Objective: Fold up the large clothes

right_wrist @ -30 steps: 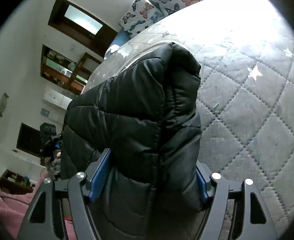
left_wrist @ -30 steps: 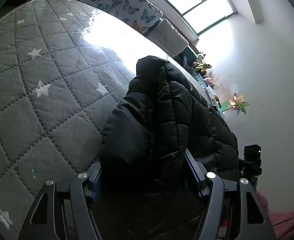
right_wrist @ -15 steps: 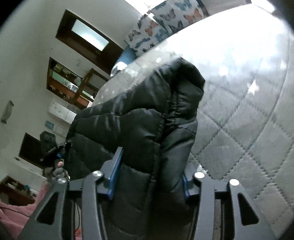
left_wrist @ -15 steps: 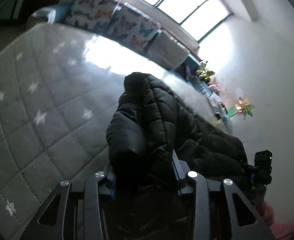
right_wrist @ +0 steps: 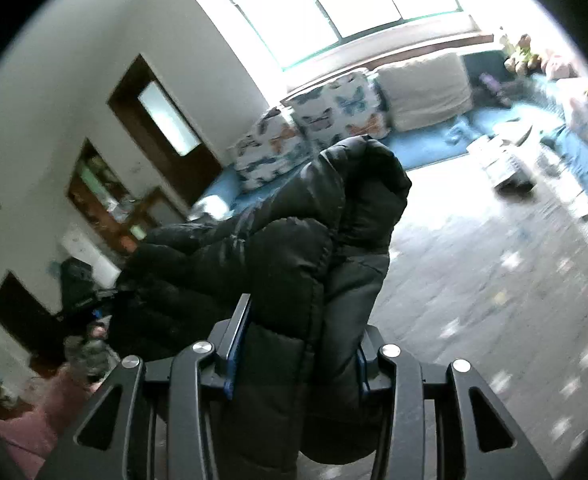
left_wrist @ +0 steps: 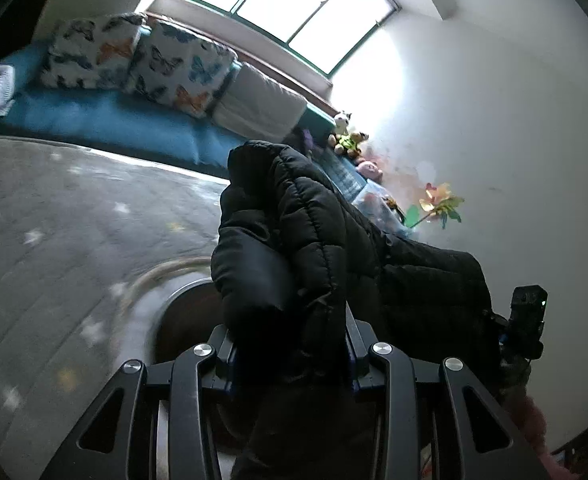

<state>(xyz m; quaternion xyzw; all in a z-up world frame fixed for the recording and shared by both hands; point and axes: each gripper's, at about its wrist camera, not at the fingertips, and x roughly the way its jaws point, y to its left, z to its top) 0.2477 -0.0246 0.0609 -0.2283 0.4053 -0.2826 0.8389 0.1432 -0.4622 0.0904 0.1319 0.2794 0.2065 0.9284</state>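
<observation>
A black quilted puffer jacket (left_wrist: 317, 240) is held up in the air between both grippers. My left gripper (left_wrist: 290, 360) is shut on one bunched corner of it. My right gripper (right_wrist: 297, 356) is shut on another bunched part of the jacket (right_wrist: 294, 248). The rest of the jacket hangs stretched between the two grippers. The right gripper's body shows at the far right of the left wrist view (left_wrist: 527, 312). The left gripper's body shows dimly at the left of the right wrist view (right_wrist: 90, 300). The fingertips of both are hidden by fabric.
A grey quilted mattress with white stars (left_wrist: 54, 232) lies below, also in the right wrist view (right_wrist: 493, 280). Behind it is a blue bench (left_wrist: 106, 120) with butterfly pillows (left_wrist: 178, 72) under a bright window. Soft toys (left_wrist: 349, 140) sit by the white wall.
Both grippers have lifted the jacket up off the mattress and tilted upward, so the window and bench now fill the background. The jaws have closed tighter on the fabric.
</observation>
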